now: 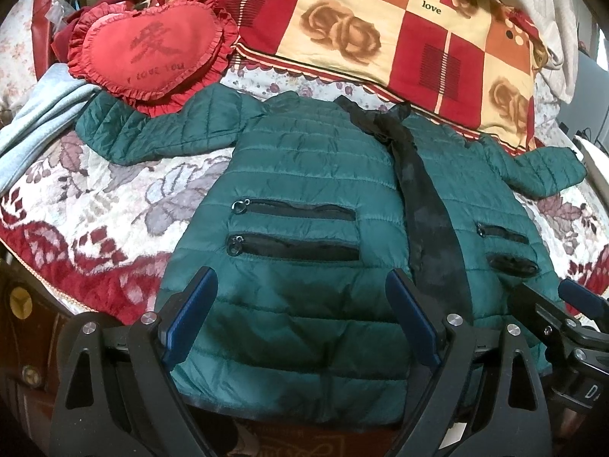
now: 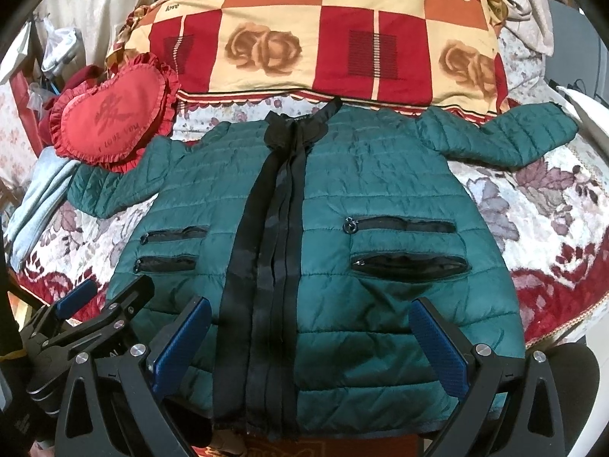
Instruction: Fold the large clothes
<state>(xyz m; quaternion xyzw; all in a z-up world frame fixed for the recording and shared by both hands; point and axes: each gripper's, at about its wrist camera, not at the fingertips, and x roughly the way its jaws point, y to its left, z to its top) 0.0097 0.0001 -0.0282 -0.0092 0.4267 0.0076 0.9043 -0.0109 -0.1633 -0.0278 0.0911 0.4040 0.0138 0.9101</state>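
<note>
A dark green quilted jacket (image 1: pixel 304 175) (image 2: pixel 380 190) lies flat and front-up on the bed, both sleeves spread out, with a black zip placket down its middle and zipped pockets on each side. My left gripper (image 1: pixel 300 285) hovers open over the jacket's lower left panel near the hem. My right gripper (image 2: pixel 310 316) hovers open over the lower right panel beside the placket. Nothing sits between either pair of blue-padded fingers. The right gripper (image 1: pixel 552 297) shows at the lower right of the left wrist view, and the left gripper (image 2: pixel 110 297) at the lower left of the right wrist view.
A red heart-shaped cushion (image 1: pixel 148 57) (image 2: pixel 110 122) rests on the left sleeve's end. A red and cream checked pillow (image 1: pixel 380 30) (image 2: pixel 323 38) lies behind the collar. Pale blue cloth (image 1: pixel 34 122) sits at the left. The floral blanket (image 1: pixel 95 198) covers the bed.
</note>
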